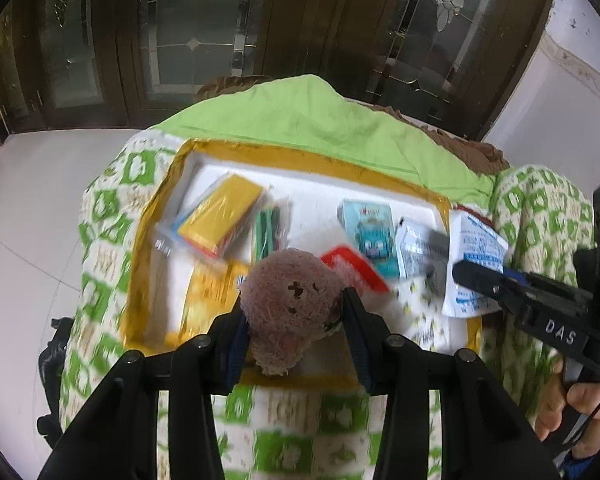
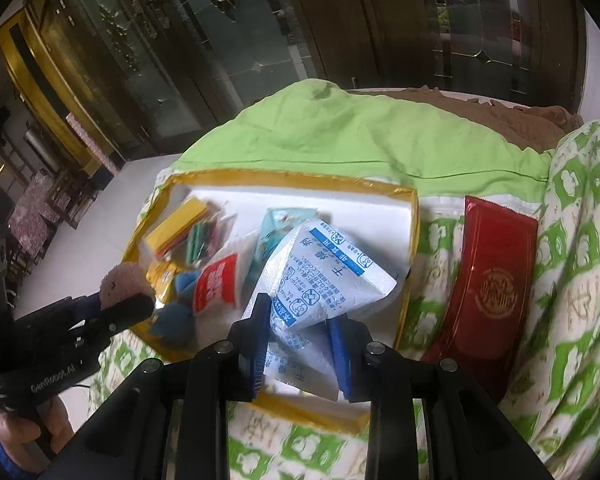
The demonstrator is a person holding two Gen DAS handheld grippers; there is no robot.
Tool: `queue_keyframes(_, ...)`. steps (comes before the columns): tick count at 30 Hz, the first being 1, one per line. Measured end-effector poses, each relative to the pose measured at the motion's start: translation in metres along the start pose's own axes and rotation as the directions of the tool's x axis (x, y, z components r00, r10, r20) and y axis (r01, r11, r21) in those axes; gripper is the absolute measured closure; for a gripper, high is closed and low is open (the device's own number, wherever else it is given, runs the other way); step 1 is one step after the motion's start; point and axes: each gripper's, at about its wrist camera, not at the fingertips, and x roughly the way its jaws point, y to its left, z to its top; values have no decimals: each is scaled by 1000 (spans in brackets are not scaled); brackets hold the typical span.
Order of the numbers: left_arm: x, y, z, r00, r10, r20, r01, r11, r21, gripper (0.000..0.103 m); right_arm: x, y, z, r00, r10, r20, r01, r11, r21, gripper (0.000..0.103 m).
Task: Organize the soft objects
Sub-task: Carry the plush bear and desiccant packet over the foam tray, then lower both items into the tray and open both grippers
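So the left gripper (image 1: 295, 320) is clamped on a fuzzy pinkish-brown plush toy (image 1: 287, 304), held up over the gold-rimmed box (image 1: 312, 156) that sits on a green-and-white patterned quilt (image 1: 99, 240). The right gripper (image 2: 300, 344) is squeezed onto a white packet (image 2: 324, 276) with blue print, also above the box. The packet's text looks East Asian but is too small and tilted to read. "DAS" shows on the right gripper body in the left view, "GenRobot.AI" on the left one in the right view. A red case (image 2: 488, 280) with a gold round emblem lies beside the box. Inside the box the yellow (image 1: 219, 216), teal (image 1: 368, 228) and red (image 1: 352, 268) packs are blurred; their labels are unreadable, and part of the box floor is hidden behind the toy.
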Motion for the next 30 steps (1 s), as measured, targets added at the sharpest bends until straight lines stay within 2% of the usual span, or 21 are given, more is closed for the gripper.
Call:
queue_keyframes(12, 49, -17, 44, 1000, -8, -20, 8, 1000, 16, 60, 21, -10, 16, 999, 5, -38, -5, 1000, 11, 73)
queue_keyframes(24, 86, -22, 52, 999, 9, -46, -9, 1000, 12, 60, 45, -11, 19, 997, -7, -77, 6, 1000, -8, 72)
queue_keyframes(30, 89, -15, 50, 999, 18, -48, -18, 1000, -7, 57, 43, -10, 18, 998, -8, -59, 7, 1000, -18, 71)
